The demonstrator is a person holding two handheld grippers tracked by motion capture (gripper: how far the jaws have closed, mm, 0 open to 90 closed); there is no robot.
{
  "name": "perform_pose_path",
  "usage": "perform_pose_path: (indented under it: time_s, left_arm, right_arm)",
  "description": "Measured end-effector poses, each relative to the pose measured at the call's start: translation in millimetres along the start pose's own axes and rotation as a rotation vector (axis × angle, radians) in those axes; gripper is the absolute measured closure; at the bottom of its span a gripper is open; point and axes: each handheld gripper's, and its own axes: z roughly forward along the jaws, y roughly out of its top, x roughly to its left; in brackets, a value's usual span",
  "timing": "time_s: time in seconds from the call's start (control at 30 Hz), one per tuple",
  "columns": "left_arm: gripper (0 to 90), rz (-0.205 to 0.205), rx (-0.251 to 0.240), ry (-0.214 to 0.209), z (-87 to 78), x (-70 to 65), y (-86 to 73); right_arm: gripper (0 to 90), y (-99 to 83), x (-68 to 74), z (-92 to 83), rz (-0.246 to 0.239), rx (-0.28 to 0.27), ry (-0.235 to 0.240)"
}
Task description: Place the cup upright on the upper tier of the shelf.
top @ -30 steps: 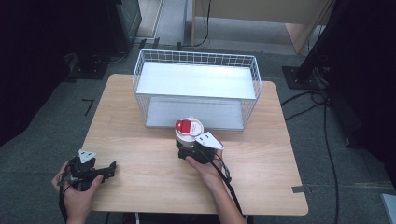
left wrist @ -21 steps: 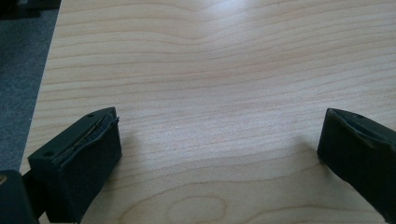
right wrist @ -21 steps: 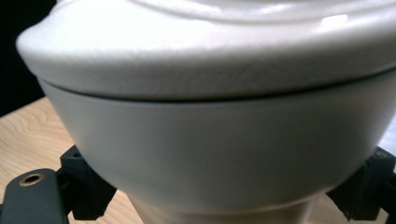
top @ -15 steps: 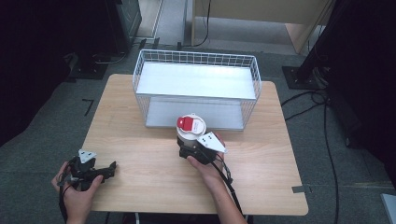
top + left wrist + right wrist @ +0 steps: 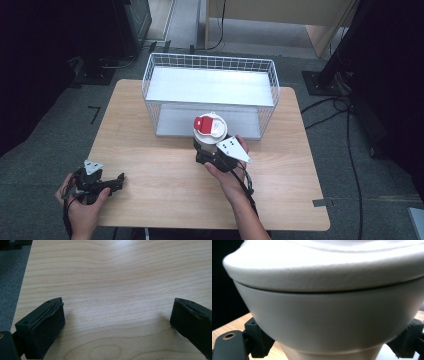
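The right hand-held gripper point(image 5: 210, 150) is clamped on a white cup-shaped container point(image 5: 210, 131) with a white lid that carries a red flap. The container is held upright, just in front of the white wire basket point(image 5: 150, 80), close against the middle of the basket's near wall. In the right gripper view the container's pale body point(image 5: 332, 322) swells wide above the two black jaws, which press its narrower lower part from either side; the lid's rim overhangs the body. Whether its base touches the wooden surface point(image 5: 160, 185) I cannot tell.

The basket stands at the far side of the surface, with a white sheet lining its floor.

The left hand-held gripper point(image 5: 112, 182) rests low on the surface, well apart from the basket, out toward the near left corner, in the person's left hand point(image 5: 82, 210). Its jaws stand wide apart with bare wood grain point(image 5: 117, 305) between them.
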Motion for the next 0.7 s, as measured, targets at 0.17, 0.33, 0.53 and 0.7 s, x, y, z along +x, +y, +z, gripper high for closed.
perform_pose_path:
  time_s: [0.17, 0.33, 0.53, 0.7]
  left_arm:
    - [0.0, 0.002, 0.0, 0.001, 0.0, 0.1, 0.0]
    - [0.0, 0.003, 0.002, 0.0, -0.2, 0.2, 0.1]
    - [0.0, 0.003, 0.002, 0.0, -0.2, 0.2, 0.1]
    - [0.0, 0.003, 0.002, 0.0, -0.2, 0.2, 0.1]
  right_arm:
    - [12.0, 15.4, -1.5, -3.3, -0.009, -0.028, -0.002]
    - [12.0, 28.8, -2.7, -4.5, -0.024, -0.054, -0.009]
    - [12.0, 44.7, -4.5, -4.6, -0.038, -0.086, -0.02]
    - [12.0, 55.5, -6.0, -4.8, -0.052, -0.109, -0.029]
